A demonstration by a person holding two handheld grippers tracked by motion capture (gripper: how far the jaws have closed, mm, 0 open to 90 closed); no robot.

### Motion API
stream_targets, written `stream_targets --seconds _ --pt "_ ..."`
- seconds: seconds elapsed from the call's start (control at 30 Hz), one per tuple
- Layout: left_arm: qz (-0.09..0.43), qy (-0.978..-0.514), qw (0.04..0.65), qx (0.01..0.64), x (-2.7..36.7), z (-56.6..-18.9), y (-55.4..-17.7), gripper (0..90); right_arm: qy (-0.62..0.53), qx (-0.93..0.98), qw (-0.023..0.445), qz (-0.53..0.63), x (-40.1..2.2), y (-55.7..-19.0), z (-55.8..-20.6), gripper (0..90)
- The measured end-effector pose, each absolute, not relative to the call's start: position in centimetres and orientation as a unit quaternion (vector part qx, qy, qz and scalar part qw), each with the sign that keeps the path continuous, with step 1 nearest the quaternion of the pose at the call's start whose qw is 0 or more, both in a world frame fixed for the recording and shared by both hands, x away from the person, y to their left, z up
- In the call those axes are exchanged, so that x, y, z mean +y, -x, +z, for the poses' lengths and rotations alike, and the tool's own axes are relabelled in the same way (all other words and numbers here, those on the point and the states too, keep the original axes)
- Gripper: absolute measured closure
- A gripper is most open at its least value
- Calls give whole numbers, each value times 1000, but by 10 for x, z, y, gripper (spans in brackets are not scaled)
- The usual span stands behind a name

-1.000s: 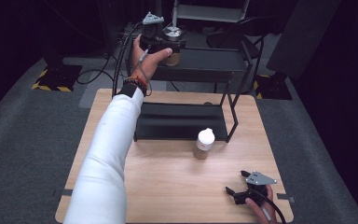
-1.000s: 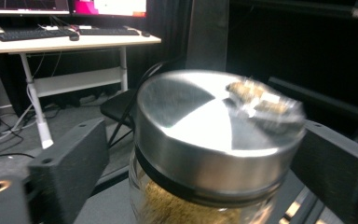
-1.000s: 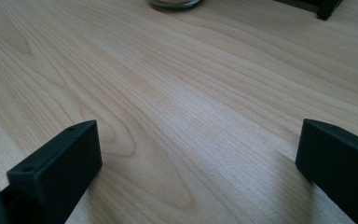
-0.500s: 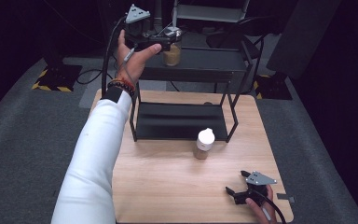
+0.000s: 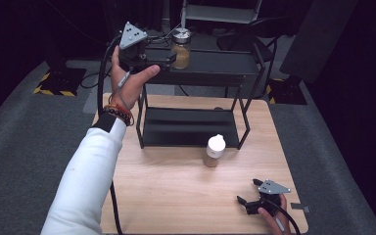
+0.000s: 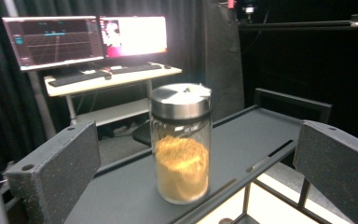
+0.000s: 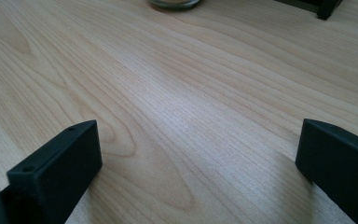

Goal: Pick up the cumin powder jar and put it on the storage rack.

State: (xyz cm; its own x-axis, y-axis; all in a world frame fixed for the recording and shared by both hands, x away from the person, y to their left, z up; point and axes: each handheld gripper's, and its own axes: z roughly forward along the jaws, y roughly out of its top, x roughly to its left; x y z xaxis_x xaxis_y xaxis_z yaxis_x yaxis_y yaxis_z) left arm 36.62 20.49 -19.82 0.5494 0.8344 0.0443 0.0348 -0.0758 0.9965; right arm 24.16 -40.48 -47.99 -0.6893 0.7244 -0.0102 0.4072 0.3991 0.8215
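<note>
A glass jar (image 5: 180, 49) with a silver lid and orange-brown powder stands upright on the top shelf (image 5: 215, 61) of a black rack. My left gripper (image 5: 169, 58) is level with it, just to its left. Its jaws have just been opening and now stand wide. In the left gripper view the jar (image 6: 181, 142) stands ahead of the pads (image 6: 51, 172), untouched. A second jar (image 5: 215, 149) with a white lid sits on the wooden table (image 5: 176, 196) in front of the rack. My right gripper (image 5: 248, 191) rests open near the table's front right corner, holding nothing.
The rack's lower shelf (image 5: 191, 127) is bare. In the right gripper view the white-lidded jar's base (image 7: 170, 3) and a rack foot (image 7: 326, 9) lie ahead across bare wood. Monitors (image 6: 84, 39) and a keyboard stand beyond the rack. A black cable (image 5: 103, 88) trails from the left gripper.
My left gripper has drawn back to the left, away from the silver-lidded jar, which stays on the top shelf. The right gripper has not moved.
</note>
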Motion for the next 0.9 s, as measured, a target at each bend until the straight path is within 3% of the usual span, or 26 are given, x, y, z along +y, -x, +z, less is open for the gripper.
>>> stream_targets --seconds 0.9 --pt "310 -680 573 336 214 -273 -319 3 -347 815 187 425 -405 -242 -480 0"
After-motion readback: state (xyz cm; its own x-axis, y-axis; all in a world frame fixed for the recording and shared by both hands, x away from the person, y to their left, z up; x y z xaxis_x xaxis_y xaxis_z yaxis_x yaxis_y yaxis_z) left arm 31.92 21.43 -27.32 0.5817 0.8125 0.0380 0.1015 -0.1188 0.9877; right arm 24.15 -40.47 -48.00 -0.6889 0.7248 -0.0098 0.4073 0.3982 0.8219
